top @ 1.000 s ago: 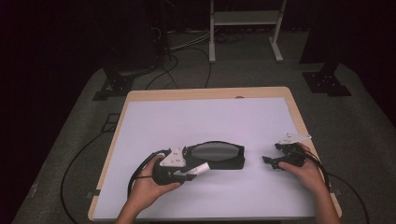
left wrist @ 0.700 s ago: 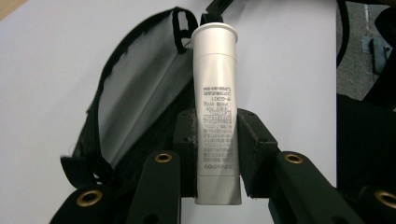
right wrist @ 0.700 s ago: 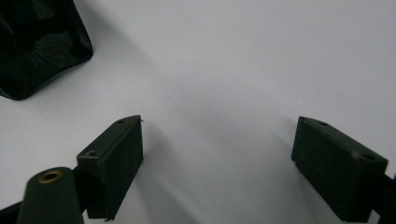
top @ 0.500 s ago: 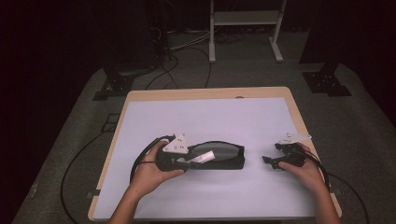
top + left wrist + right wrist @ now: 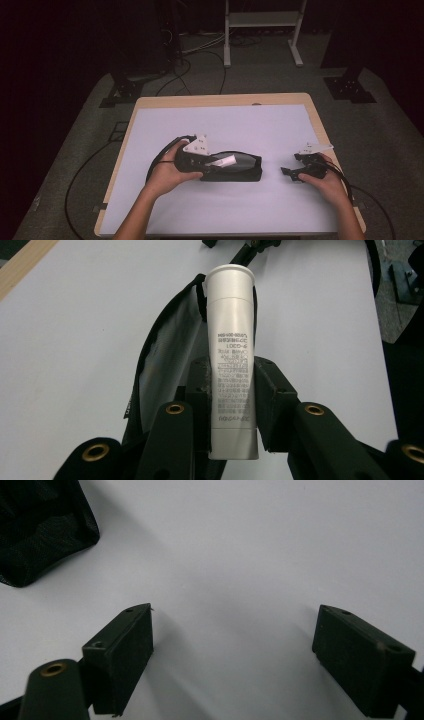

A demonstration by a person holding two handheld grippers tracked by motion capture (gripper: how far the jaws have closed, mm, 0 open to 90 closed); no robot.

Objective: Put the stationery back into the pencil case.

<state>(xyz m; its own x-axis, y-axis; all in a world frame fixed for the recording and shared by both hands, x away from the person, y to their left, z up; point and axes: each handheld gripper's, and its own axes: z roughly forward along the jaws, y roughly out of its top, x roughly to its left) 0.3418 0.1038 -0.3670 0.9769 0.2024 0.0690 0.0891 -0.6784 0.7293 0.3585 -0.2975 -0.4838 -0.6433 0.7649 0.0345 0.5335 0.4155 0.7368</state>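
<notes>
A white tube [image 5: 232, 355] with small grey print is clamped between the pads of my left gripper [image 5: 232, 390], cap end pointing away from me. In the high view the left gripper [image 5: 212, 162] holds the tube [image 5: 224, 161] over the open mouth of a black mesh pouch [image 5: 240, 167] lying in the middle of the table. The pouch [image 5: 170, 355] lies right under the tube in the left gripper view. My right gripper [image 5: 289, 172] rests on the table to the right of the pouch, jaws wide apart with nothing between them [image 5: 232, 655]. A corner of the pouch [image 5: 45, 530] lies off to its left.
The table has a white mat [image 5: 225, 125] with a wooden rim [image 5: 220, 100]. Cables trail from both grippers over the table edges. Beyond the table, a dark floor holds stand bases [image 5: 350, 90] and a white frame [image 5: 262, 20].
My left gripper has carried the tube to the right and slightly up, from beside the pouch's left end to over its opening. The right gripper has stayed put.
</notes>
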